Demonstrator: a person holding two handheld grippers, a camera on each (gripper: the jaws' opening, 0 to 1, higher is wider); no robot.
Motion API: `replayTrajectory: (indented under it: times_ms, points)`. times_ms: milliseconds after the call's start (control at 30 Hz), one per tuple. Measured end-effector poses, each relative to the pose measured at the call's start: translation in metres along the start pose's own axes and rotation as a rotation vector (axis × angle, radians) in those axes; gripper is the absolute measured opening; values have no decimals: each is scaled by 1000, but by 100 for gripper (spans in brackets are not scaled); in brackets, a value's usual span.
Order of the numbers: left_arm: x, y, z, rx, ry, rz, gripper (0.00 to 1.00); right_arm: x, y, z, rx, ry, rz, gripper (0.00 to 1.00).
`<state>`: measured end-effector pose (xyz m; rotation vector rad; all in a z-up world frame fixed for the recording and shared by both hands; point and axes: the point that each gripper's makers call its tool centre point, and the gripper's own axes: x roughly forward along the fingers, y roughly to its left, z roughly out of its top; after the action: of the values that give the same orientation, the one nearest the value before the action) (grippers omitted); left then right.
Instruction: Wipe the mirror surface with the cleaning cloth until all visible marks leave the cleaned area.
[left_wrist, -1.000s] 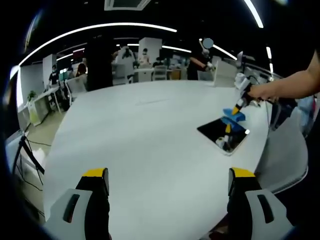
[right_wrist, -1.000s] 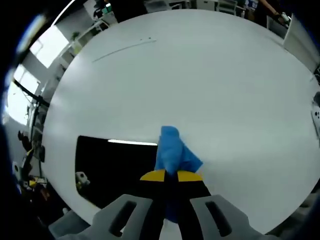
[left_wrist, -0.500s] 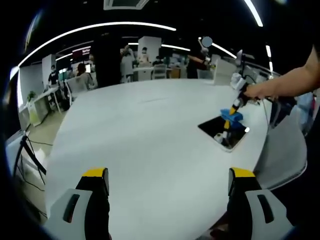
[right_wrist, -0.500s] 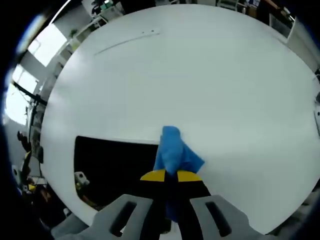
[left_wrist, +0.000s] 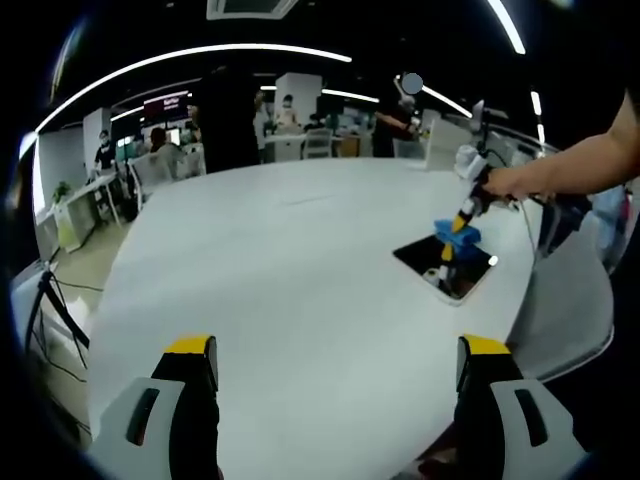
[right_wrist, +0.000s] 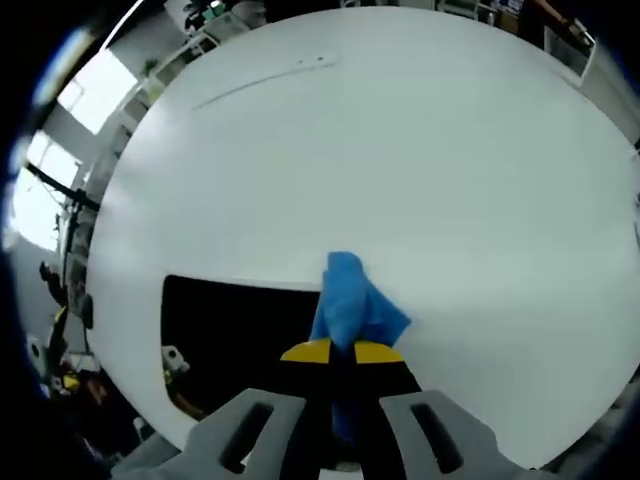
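While the right gripper (right_wrist: 335, 352) pinches the blue cloth (right_wrist: 350, 308) against the dark mirror (right_wrist: 240, 330) at 7 o'clock on the white table (right_wrist: 400, 150), the left gripper (left_wrist: 335, 365) hangs spread wide above an office floor.

The blue cloth (right_wrist: 347, 300) looks soft and matt; the mirror (right_wrist: 240, 330) glossy dark; the table (right_wrist: 400, 150) smooth, seemingly matt white.

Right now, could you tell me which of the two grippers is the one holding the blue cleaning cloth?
The right gripper: its jaws are shut on the blue cleaning cloth at the mirror's edge. The left gripper is open and empty.
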<state>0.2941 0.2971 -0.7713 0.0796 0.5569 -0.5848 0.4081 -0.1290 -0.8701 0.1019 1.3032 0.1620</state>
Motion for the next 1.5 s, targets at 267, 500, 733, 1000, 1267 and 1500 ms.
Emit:
replayTrajectory:
  times_ms: [267, 500, 733, 1000, 1267, 1500]
  points:
    - [-2, -3, -1, -4, -2, 6, 99, 4, 20, 1, -21, 19, 14, 0]
    - [-2, -4, -2, -6, -4, 10, 99, 4, 32, -1, -34, 22, 21, 0]
    - [-3, -4, -2, -6, -7, 10, 99, 4, 39, -2, -33, 26, 27, 0]
    - [-4, -5, -4, -11, -5, 9, 99, 5, 52, -1, -27, 29, 39, 0]
    - [-4, -4, -2, -9, -9, 6, 99, 8, 67, 0, -31, 36, 55, 0]
    - [-6, -4, -5, -12, -7, 6, 99, 12, 78, 3, -36, 41, 61, 0]
